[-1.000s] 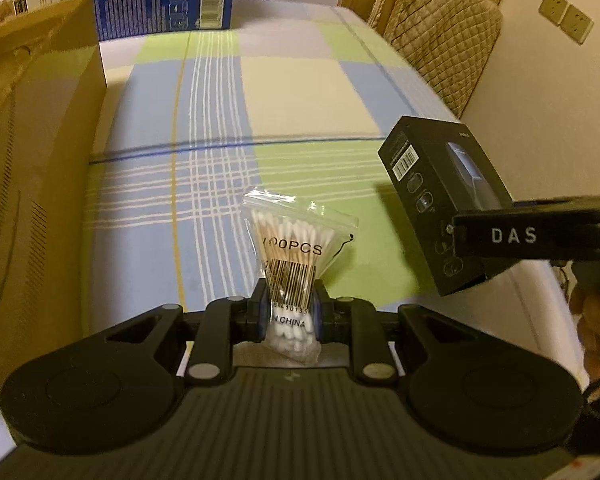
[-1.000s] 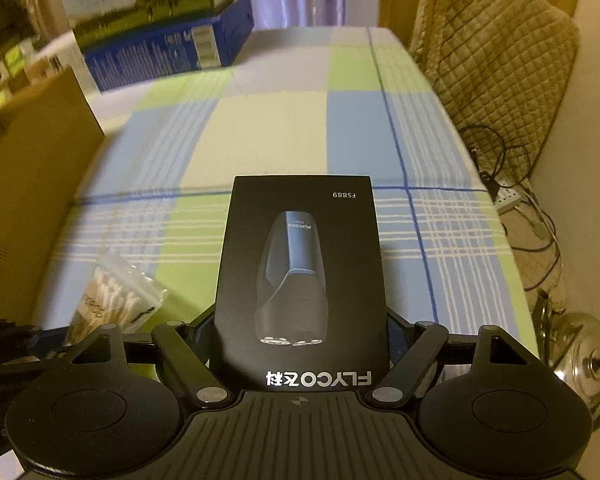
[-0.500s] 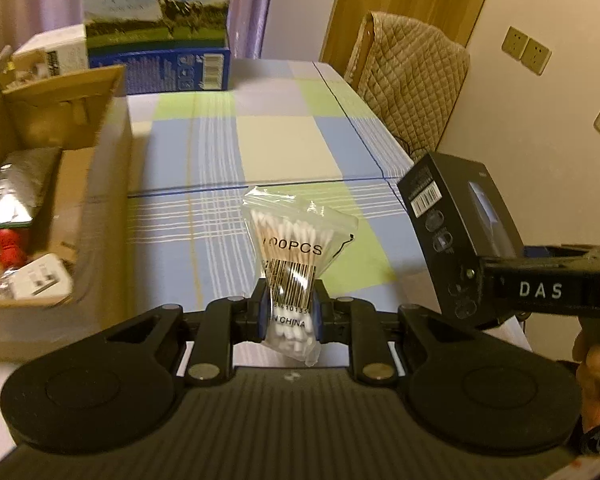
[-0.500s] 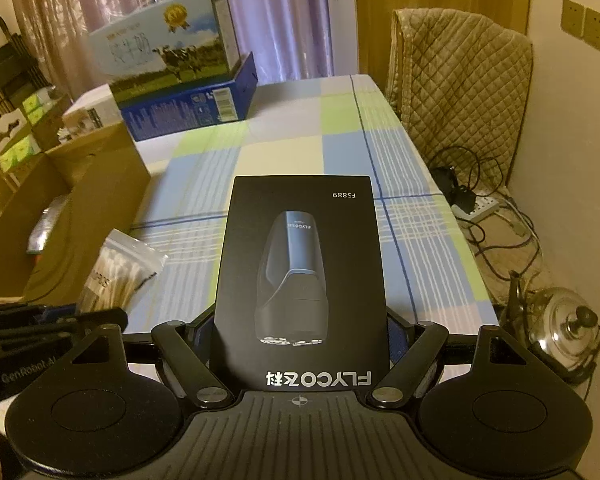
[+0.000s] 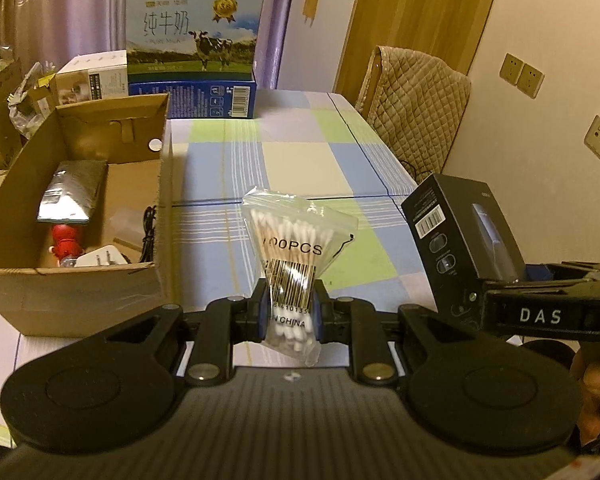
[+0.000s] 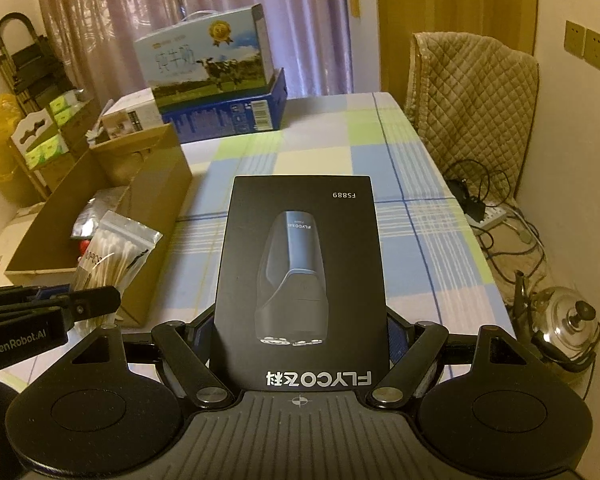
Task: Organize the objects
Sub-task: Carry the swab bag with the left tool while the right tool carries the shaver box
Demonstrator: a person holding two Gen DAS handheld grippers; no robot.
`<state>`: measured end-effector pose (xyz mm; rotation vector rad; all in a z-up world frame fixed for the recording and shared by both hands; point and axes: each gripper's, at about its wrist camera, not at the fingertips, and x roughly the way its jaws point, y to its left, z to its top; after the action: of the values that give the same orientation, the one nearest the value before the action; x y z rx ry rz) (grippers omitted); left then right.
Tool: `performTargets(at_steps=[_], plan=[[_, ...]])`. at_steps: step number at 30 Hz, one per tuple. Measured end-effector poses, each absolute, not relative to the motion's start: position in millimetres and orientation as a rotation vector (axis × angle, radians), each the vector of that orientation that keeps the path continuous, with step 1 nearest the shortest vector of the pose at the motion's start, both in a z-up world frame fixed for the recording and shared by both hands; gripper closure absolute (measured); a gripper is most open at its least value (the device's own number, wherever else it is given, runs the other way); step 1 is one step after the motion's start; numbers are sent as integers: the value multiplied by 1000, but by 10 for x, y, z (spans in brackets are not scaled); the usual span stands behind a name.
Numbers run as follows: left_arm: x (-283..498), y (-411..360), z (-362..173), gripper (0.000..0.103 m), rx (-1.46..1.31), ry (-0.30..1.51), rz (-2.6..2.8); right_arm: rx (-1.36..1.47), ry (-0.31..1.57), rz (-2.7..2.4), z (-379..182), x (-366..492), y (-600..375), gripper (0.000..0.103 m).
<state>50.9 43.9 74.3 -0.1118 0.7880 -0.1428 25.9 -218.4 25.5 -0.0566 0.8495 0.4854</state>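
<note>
Table [image 5: 300, 160] with the checked blue/green/cream cloth is bare across its whole middle; nothing loose left on it that I can see. Milk carton [image 5: 194, 36] sits on a blue box at the far end, looks like background, not part of the job.

Open cardboard box [image 5: 76, 296] on the left side of the table is the likely destination. Already inside: a silver foil pouch [image 5: 74, 194], something red [image 5: 65, 240], a white plug adapter [image 5: 100, 258], a black cable [image 5: 149, 236]. So part of the sorting looks done.

Two items left, both off the table and in hand:
- Right gripper [image 6: 300, 336] is clamped on a black FLYCO shaver box [image 6: 300, 280], squeezed on its side edges near the lower end, held flat-face-up toward the camera, logo upside down. In the left view it hangs to the right of the swab bag, above the table's right edge.
- Left gripper [image 5: 289, 312] is pinched tight on a zip bag of cotton swabs [image 5: 296, 240] marked 100PCS, gripped low at the barcode, bag standing upright above the pads [image 5: 260, 312]. It's over the near table, just right of the cardboard box's side wall.

Estimate: late stage. Remaining is carry both over the box opening and drop. Swab bag is nearer. Shaver box is big; free floor space in the box looks limited to the near-right area, so it may need laying flat.
</note>
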Motion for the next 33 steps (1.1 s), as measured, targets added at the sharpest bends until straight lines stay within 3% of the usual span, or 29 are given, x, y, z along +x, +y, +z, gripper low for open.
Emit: performTargets(at_steps=[12,23,33], plan=[[309,760,980,86,-147,739,-107,-27,826,574,482,129,-1882,27],[547,1866,1227,86,-126,718,68,-37,804,792,721,351,-545,27],[1009,2502,993,85,-149,762,93,-59,860,832,448,730,308,27]])
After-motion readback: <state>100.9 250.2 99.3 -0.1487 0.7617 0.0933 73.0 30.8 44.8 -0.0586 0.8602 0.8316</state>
